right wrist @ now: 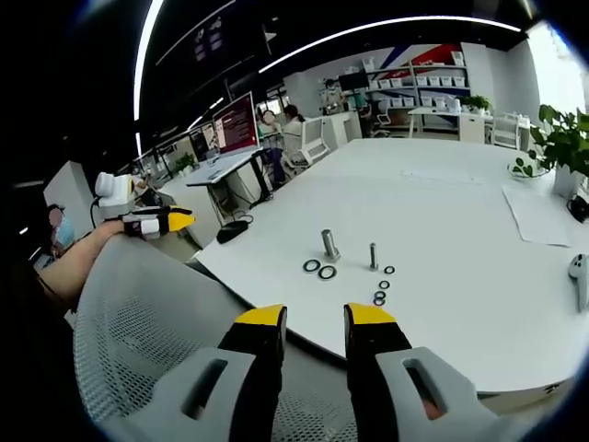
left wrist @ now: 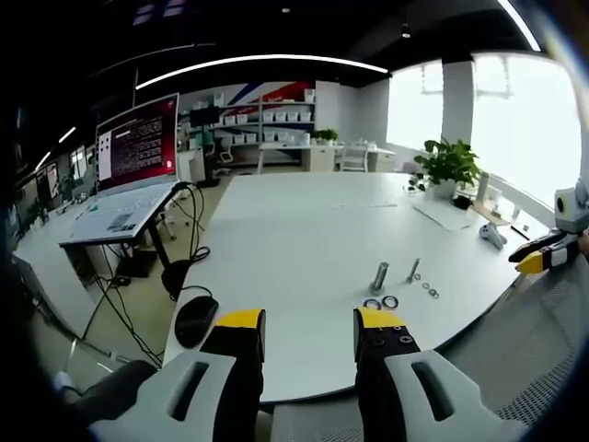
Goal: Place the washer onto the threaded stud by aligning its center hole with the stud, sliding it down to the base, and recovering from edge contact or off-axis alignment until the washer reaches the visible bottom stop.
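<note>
A thick threaded stud [left wrist: 379, 274] [right wrist: 329, 244] stands upright on the white table [left wrist: 294, 249] [right wrist: 460, 276], with a thinner stud [left wrist: 413, 269] [right wrist: 373, 255] beside it. Two large washers [left wrist: 381, 303] [right wrist: 319, 269] lie flat in front of the thick stud, and several small washers [left wrist: 430, 291] [right wrist: 382, 287] lie near the thin one. My left gripper [left wrist: 310, 322] [right wrist: 156, 221] is open and empty, off the table's edge. My right gripper [right wrist: 315, 318] [left wrist: 543, 258] is also open and empty, held back from the table edge.
A grey mesh chair back [right wrist: 138, 322] [left wrist: 543, 350] sits between the grippers and the table. A black mouse [left wrist: 195, 319], a monitor on a stand [left wrist: 138, 147], a potted plant [left wrist: 447, 166], a paper sheet [right wrist: 538, 216] and a white handheld device [left wrist: 492, 236] are around.
</note>
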